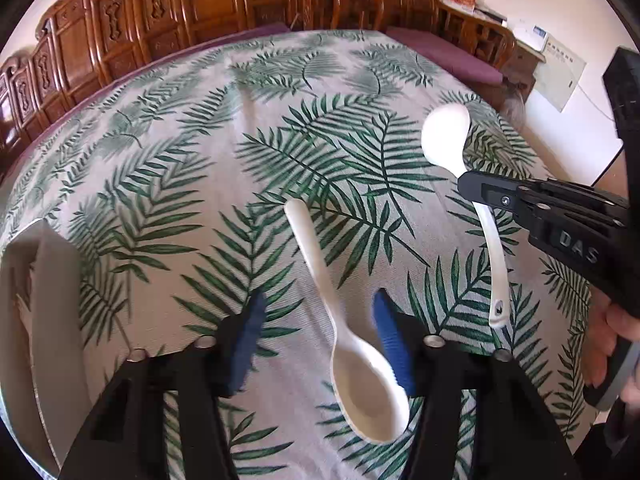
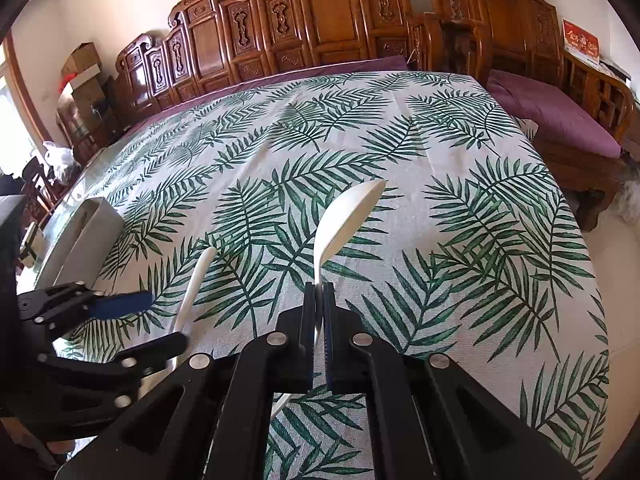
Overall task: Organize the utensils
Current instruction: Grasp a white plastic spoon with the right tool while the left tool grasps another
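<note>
A white spoon (image 1: 340, 320) lies on the leaf-print tablecloth, bowl toward me. My left gripper (image 1: 318, 316) is open, its blue-padded fingers on either side of the spoon's neck just above the cloth; it also shows in the right wrist view (image 2: 152, 320) with that spoon's handle (image 2: 196, 280) between the fingers. My right gripper (image 2: 319, 292) is shut on the handle of a second white spoon (image 2: 344, 220) and holds it off the table, bowl forward. In the left wrist view this spoon (image 1: 446, 136) hangs in the right gripper (image 1: 476, 190).
A white holder (image 1: 44, 312) stands at the table's left edge, also seen in the right wrist view (image 2: 88, 232). Carved wooden chairs (image 2: 320, 24) line the far side. A purple-cushioned bench (image 2: 552, 116) stands at the right.
</note>
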Demonstrator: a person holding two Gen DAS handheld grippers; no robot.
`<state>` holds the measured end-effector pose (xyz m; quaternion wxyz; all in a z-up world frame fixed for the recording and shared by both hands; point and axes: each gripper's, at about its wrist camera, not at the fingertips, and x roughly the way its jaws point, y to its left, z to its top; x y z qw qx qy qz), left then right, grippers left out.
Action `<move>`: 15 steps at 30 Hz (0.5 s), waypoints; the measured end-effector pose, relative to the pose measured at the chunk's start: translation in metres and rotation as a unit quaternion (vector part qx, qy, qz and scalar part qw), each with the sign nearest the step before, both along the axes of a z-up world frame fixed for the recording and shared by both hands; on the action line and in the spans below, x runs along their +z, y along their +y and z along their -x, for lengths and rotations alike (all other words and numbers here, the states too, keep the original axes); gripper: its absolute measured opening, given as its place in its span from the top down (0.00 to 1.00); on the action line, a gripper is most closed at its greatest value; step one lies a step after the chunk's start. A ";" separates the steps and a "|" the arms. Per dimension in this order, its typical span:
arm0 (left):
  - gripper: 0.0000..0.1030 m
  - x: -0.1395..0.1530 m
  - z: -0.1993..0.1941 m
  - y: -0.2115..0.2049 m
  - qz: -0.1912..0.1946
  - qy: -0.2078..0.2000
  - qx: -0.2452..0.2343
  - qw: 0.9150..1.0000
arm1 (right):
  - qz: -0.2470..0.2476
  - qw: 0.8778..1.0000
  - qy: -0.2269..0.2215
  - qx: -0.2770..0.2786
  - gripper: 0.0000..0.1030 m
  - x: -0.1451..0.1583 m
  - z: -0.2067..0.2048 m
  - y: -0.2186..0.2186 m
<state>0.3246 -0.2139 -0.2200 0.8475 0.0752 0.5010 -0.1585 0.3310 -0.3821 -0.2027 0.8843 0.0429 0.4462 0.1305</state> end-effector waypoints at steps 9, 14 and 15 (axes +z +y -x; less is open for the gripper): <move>0.82 -0.005 0.000 -0.007 -0.020 0.002 0.002 1.000 | 0.000 1.000 0.003 0.004 0.96 -0.002 0.000 0.004; 0.94 -0.005 0.003 0.001 -0.022 -0.001 -0.004 1.000 | 0.003 1.000 0.004 0.007 0.96 -0.003 0.000 0.009; 0.94 -0.005 0.004 0.003 -0.027 -0.004 -0.006 1.000 | 0.004 1.000 0.004 0.008 0.96 -0.003 0.000 0.010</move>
